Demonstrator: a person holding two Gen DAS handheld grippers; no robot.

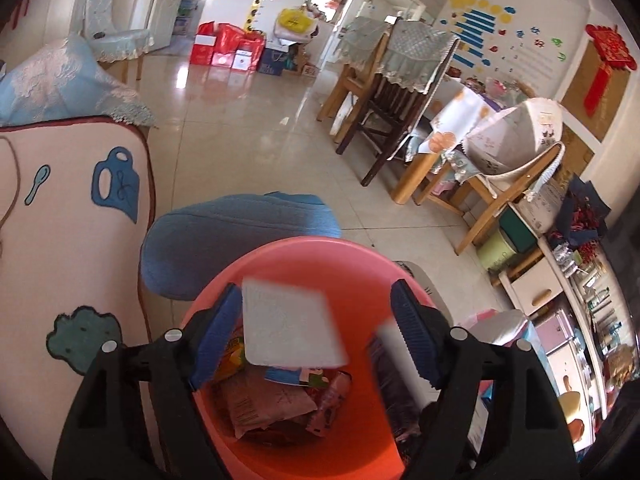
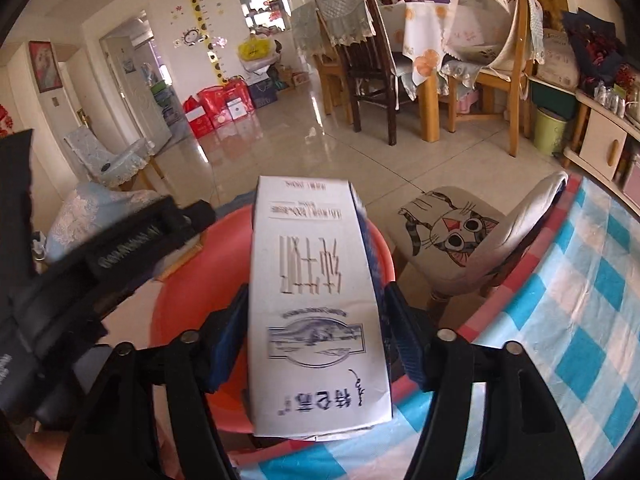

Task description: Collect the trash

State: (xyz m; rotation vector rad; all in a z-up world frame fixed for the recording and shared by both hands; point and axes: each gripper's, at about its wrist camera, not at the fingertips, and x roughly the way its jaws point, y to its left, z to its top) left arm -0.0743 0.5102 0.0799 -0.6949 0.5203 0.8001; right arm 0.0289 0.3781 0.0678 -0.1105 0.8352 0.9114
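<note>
**Left wrist view**
- Left gripper [image 1: 316, 286]: released, blue ribbed pads set wide.
- Flat white rounded-square piece [image 1: 292, 328], probably a lid or sachet. It lies between the pads, its edge close by the left pad and well clear of the right. It is motion-blurred and gripped by nothing.
  - Location: directly over the mouth of the coral-orange round plastic bin [image 1: 304, 248].
  - Handling, as judged: very light, thin, semi-stiff and smooth. It is best pinched across two opposite edges, since its flat faces give little purchase.
- Bin contents: crumpled brown and printed wrappers [image 1: 272, 400], soft and light.
- A blurred pale strip beside the right pad cannot be identified.
- A blue cushioned seat [image 1: 240, 232] stands behind the bin.

**Right wrist view**
- Right gripper [image 2: 317, 290]: its pads flank the carton below. A thin dark gap shows on the right side, so it reads as let go rather than clamped.
- Tall white paperboard milk carton with blue print [image 2: 316, 300].
  - Location: between the pads, its far end over the bin rim [image 2: 180, 280].
  - Handling, as judged: likely empty, so light. The walls dent under a hard squeeze and the coating is slick. It is best held across the narrow sides at mid-length.

**Shown in one view only**
- The left view alone looks into the bin and shows the white piece.
- The right view alone shows the carton, the blue-and-white checked tablecloth [image 2: 560, 340] near the bin, a cat-print chair [image 2: 452, 232], and the black body of the other gripper at the left.
</note>
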